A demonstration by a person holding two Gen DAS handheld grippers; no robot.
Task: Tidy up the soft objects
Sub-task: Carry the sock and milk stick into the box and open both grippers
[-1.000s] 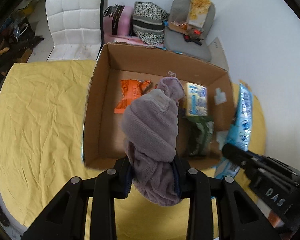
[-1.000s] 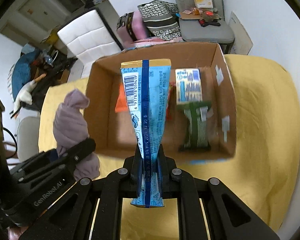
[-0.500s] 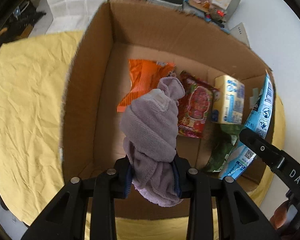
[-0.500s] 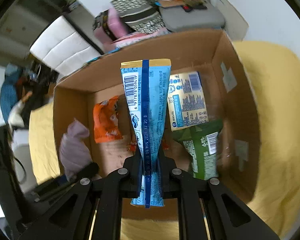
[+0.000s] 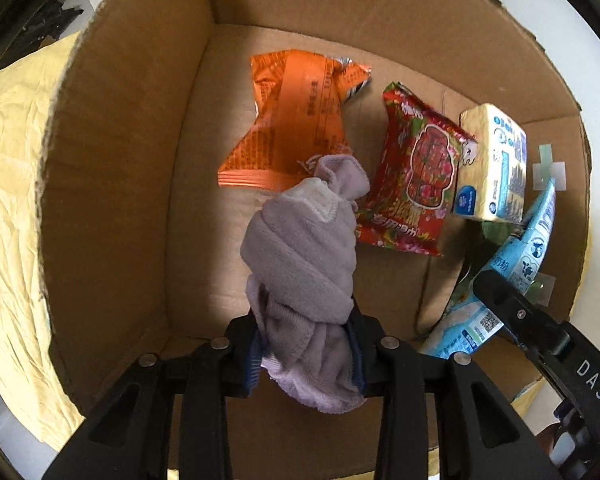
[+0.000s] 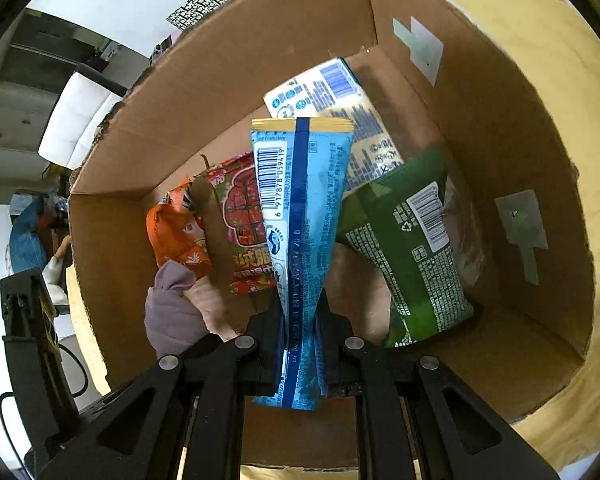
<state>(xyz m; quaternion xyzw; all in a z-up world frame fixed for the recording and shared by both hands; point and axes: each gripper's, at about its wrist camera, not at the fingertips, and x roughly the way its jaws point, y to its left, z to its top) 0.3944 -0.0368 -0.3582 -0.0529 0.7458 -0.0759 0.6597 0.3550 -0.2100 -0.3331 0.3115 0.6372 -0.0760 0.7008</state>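
So both grippers are down inside the cardboard box (image 5: 112, 184) at once. The left gripper (image 5: 306, 350) has its jaws clamped on a bunched-up lilac towel (image 5: 300, 256). The lower wad of the towel sits squeezed right between the two fingers, a bit of it hangs out below them, and the rest sticks up past the fingertips into the box, over the bare floor near the left wall. Its top end overlaps the bottom edge of an orange snack packet (image 5: 296, 120) in the left wrist view; can't tell if they actually touch.

The right gripper (image 6: 302, 344) is pinched tight on a light blue snack bag (image 6: 300, 216), gripped near its lower end, so most of the bag stands up tall beyond the fingertips with the barcode side facing the camera. It hangs over the middle of the box.

Lying on the box floor: the orange packet, a red packet (image 5: 416, 176) beside it, a pale yellow pack (image 5: 490, 168) to the right of that, and a green bag (image 6: 416, 240) by the right wall. The box sits on a yellow cloth (image 5: 8, 168).
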